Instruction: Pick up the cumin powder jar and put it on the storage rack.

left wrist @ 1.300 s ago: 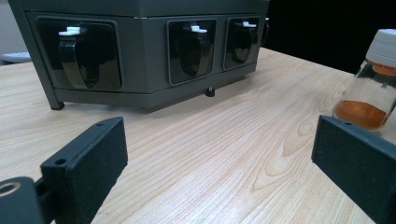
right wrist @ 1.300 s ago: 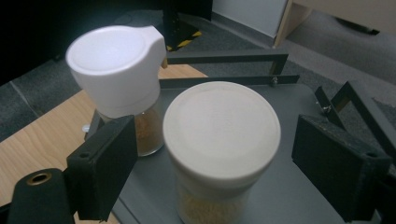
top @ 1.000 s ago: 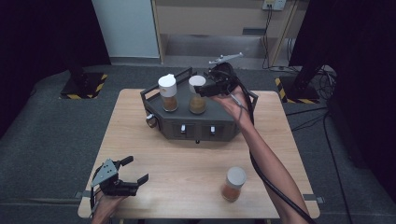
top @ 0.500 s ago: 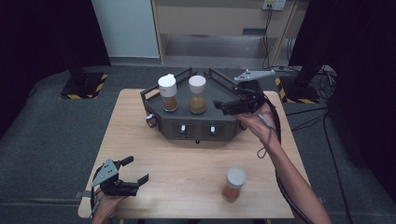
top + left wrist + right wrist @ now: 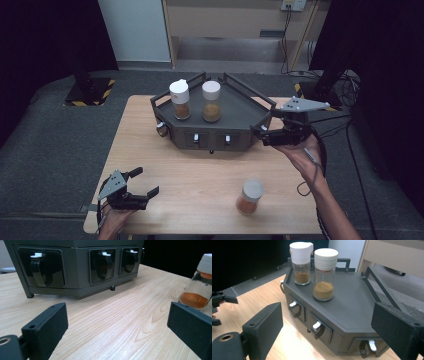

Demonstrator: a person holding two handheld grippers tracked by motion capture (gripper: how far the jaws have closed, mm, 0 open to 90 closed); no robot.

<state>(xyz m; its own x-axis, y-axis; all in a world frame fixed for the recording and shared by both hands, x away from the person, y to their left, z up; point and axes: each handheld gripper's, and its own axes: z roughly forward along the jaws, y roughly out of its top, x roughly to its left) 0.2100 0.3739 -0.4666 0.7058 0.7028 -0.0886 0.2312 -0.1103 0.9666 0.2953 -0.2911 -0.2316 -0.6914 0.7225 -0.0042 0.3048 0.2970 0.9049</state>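
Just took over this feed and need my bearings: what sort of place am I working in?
Probably a lab or test bay, not a kitchen: a lone wooden table on grey carpet, black curtains around it, hazard-striped stand feet and loose cables.

No words, nos. or brand names to read anywhere. Jar lids [image 5: 326, 255] are plain white, dark rack [image 5: 240, 107] has no label.

The table [image 5: 200, 170] is smooth pale wood, the rack [image 5: 240, 107] is matt dark metal, and the 3 jars [image 5: 323, 275] are shiny glass with white plastic lids.
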